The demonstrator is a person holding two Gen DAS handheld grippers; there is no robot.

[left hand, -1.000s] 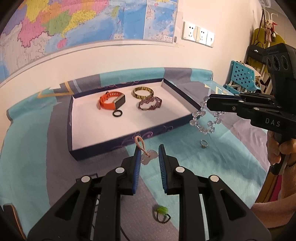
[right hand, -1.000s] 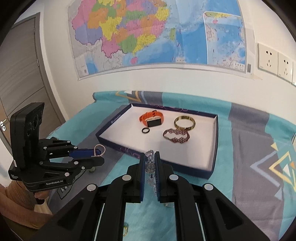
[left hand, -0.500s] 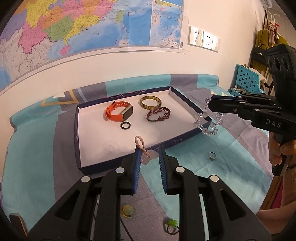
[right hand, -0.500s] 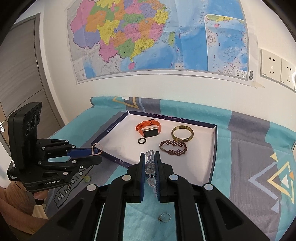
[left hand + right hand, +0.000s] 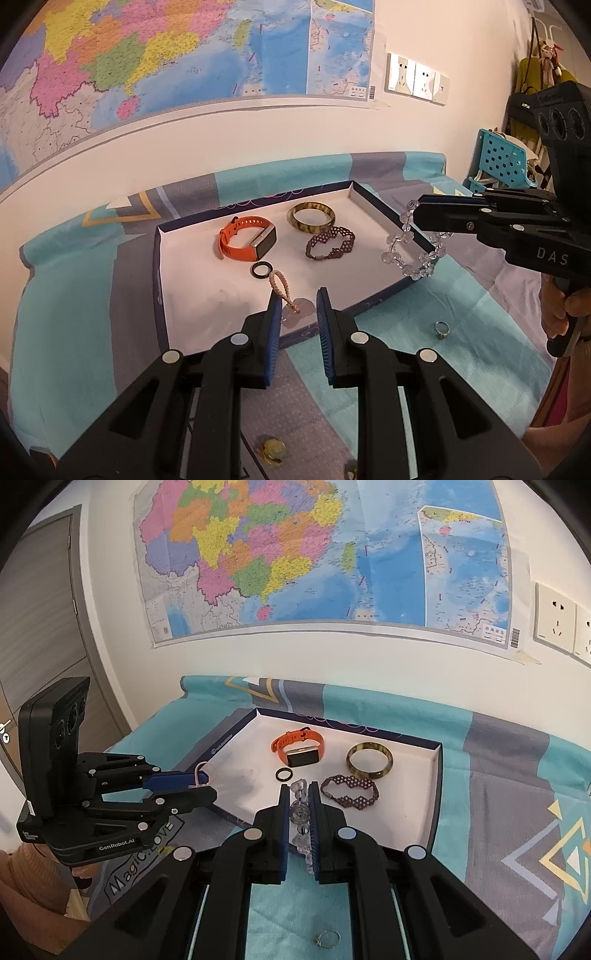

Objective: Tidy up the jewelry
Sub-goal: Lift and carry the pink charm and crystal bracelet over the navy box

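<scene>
A shallow navy tray (image 5: 161, 295) with a white floor lies on the teal cloth. It holds an orange watch (image 5: 245, 242), a mottled bangle (image 5: 311, 217), a dark beaded bracelet (image 5: 330, 243) and a small black ring (image 5: 261, 269). My left gripper (image 5: 298, 308) is shut on a pink pendant (image 5: 297, 314) with a braided cord loop, over the tray's near wall. My right gripper (image 5: 298, 808) is shut on a clear crystal bead bracelet (image 5: 299, 814); in the left wrist view the bracelet (image 5: 413, 254) hangs over the tray's right wall.
A small ring (image 5: 441, 328) lies on the cloth right of the tray, also in the right wrist view (image 5: 328, 939). A yellowish trinket (image 5: 271, 448) lies on the cloth near me. A wall with a map stands behind; a blue chair (image 5: 498, 162) is at far right.
Both grippers have risen and moved forward toward the tray, each still holding its piece. The pendant now hangs over the tray's near wall and the crystal bracelet over its right wall.
</scene>
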